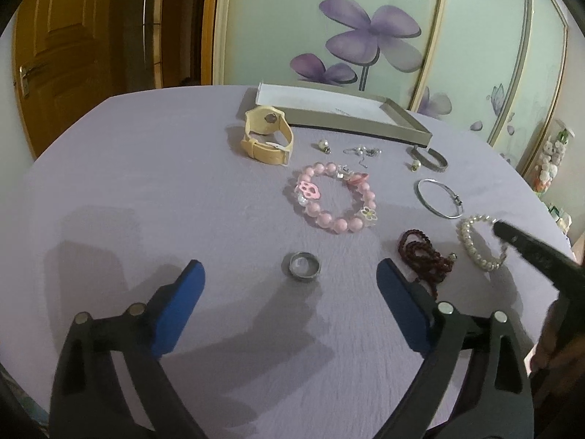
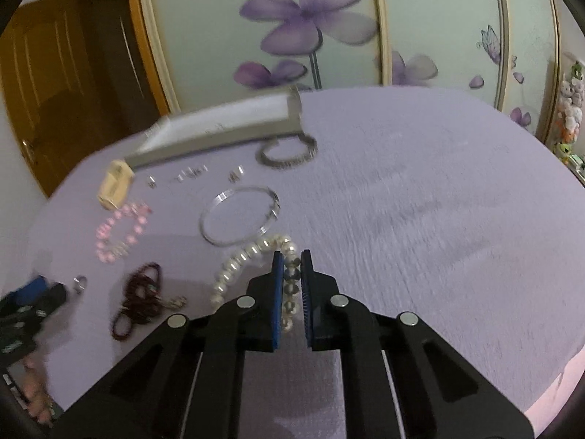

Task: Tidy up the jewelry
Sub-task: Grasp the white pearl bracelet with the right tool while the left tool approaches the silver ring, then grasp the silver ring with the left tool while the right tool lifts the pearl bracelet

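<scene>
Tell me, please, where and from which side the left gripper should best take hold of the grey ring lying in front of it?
The grey ring lies flat on the purple cloth, hole upward. Probably best to bring the open left gripper straight down from above and pinch across the band's outer rim.

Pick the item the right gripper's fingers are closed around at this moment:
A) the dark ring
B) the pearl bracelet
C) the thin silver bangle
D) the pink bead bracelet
B: in the right wrist view the right gripper has its blue pads nearly together with the pearl bracelet strand running between them, while the left gripper stands wide open.
</scene>
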A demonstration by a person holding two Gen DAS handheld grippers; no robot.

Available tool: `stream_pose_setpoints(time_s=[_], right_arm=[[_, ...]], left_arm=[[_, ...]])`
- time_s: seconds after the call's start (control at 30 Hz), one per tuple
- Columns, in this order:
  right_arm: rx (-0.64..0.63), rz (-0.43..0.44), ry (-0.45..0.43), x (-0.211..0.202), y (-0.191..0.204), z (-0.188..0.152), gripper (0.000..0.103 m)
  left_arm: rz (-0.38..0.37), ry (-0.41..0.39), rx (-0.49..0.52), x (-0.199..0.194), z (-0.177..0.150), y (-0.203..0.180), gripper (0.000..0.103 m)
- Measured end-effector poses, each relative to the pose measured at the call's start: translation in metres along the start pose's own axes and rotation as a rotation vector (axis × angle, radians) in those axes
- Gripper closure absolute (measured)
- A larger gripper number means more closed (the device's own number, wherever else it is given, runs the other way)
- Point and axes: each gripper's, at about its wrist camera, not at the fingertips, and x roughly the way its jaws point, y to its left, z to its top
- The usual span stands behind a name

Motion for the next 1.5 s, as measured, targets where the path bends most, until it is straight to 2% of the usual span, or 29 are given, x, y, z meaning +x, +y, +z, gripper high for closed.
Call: stream_pose_setpoints(time_s=[0.23, 0.4, 0.5, 0.53, 0.57, 0.8, 1.03, 1.07, 1.1, 1.17, 1.3, 1.5], right_arm=[[-0.021, 0.039, -0.027, -0.007, 0.006, 0.007, 0.093], [-0.004, 0.057, -0.014, -0.006, 0.003, 0.005, 0.093], [0.0, 0.065, -0.018, -0.009, 0.003, 0.006, 0.093], [-0.001, 0.066, -0.021, -0.01, 0.003, 0.006, 0.093], [-0.002, 0.067, -0.023, -0.011, 0.003, 0.006, 0.093], [-0.004, 0.088, -0.04, -0.019, 0.003, 0.013, 0.093], [-0.031, 0.119, -0.102, -0.036, 0.007, 0.035, 0.093], [-0.036, 0.12, -0.11, -0.038, 0.008, 0.04, 0.093], [-0.039, 0.121, -0.115, -0.038, 0.008, 0.043, 0.093], [-0.049, 0.123, -0.13, -0.042, 0.009, 0.052, 0.093], [-0.066, 0.124, -0.156, -0.046, 0.01, 0.066, 0.093], [-0.087, 0.13, -0.159, -0.043, 0.016, 0.07, 0.093]], left_arm=[[0.019, 0.056, -0.012, 0.021, 0.005, -0.002, 0.033], [0.033, 0.055, 0.007, 0.023, 0.006, -0.007, 0.046], [0.038, 0.057, 0.016, 0.025, 0.007, -0.009, 0.065], [0.037, 0.057, 0.015, 0.025, 0.008, -0.01, 0.075], [0.03, 0.059, 0.012, 0.025, 0.008, -0.01, 0.082], [-0.001, 0.061, -0.012, 0.022, 0.009, -0.005, 0.082], [0.001, 0.009, -0.005, 0.004, 0.022, 0.002, 0.082], [0.001, 0.004, -0.003, 0.002, 0.025, 0.003, 0.097], [-0.001, 0.0, 0.0, 0.0, 0.027, 0.004, 0.101], [-0.015, -0.003, -0.005, -0.003, 0.035, 0.007, 0.102], [0.007, -0.034, 0.02, -0.007, 0.048, 0.008, 0.102], [0.009, -0.031, 0.013, -0.003, 0.049, 0.02, 0.102]])
